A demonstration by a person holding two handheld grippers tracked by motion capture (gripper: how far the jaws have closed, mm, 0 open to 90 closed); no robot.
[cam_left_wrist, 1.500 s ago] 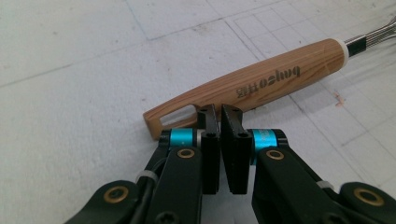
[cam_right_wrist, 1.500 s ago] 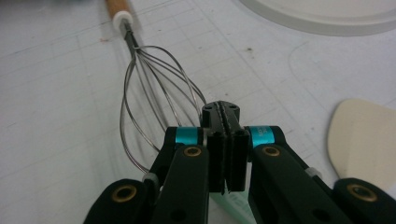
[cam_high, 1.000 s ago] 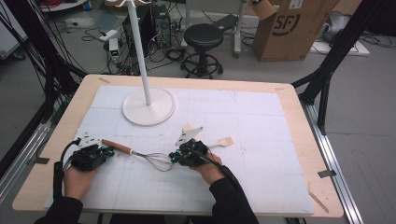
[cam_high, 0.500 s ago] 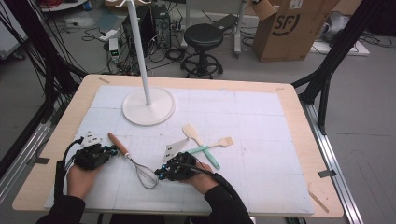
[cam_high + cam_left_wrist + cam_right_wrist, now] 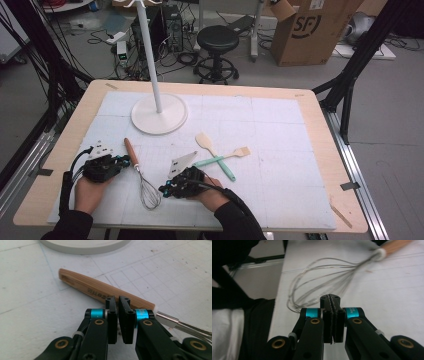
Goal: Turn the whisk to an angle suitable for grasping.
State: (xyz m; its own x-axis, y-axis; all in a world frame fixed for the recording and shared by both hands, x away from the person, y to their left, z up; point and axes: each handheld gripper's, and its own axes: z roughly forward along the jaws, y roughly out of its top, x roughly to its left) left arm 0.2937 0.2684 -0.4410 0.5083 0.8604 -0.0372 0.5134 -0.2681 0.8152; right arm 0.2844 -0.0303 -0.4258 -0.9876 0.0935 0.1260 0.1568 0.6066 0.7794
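Observation:
A whisk with a wooden handle (image 5: 131,152) lies on the white mat, its wire head (image 5: 149,195) pointing at the near edge. My left gripper (image 5: 124,161) rests on the mat just left of the handle. In the left gripper view its jaws (image 5: 117,300) stand shut with nothing between them, tips right in front of the handle (image 5: 97,291). My right gripper (image 5: 165,190) sits just right of the wire head. In the right gripper view its jaws (image 5: 330,298) are shut, tips against the near side of the wire loops (image 5: 322,280). No wire shows pinched between them.
A white stand with a round base (image 5: 159,114) and a thin pole rises at the back left of the mat. A wooden spatula (image 5: 206,143) and a teal-handled brush (image 5: 223,159) lie crossed right of my right hand. The table's near edge is close to both hands.
The whisk has swung from lying almost crosswise to pointing its wire head at the near edge. My right hand moved left and nearer with it, uncovering the spatulas. The left hand stayed put.

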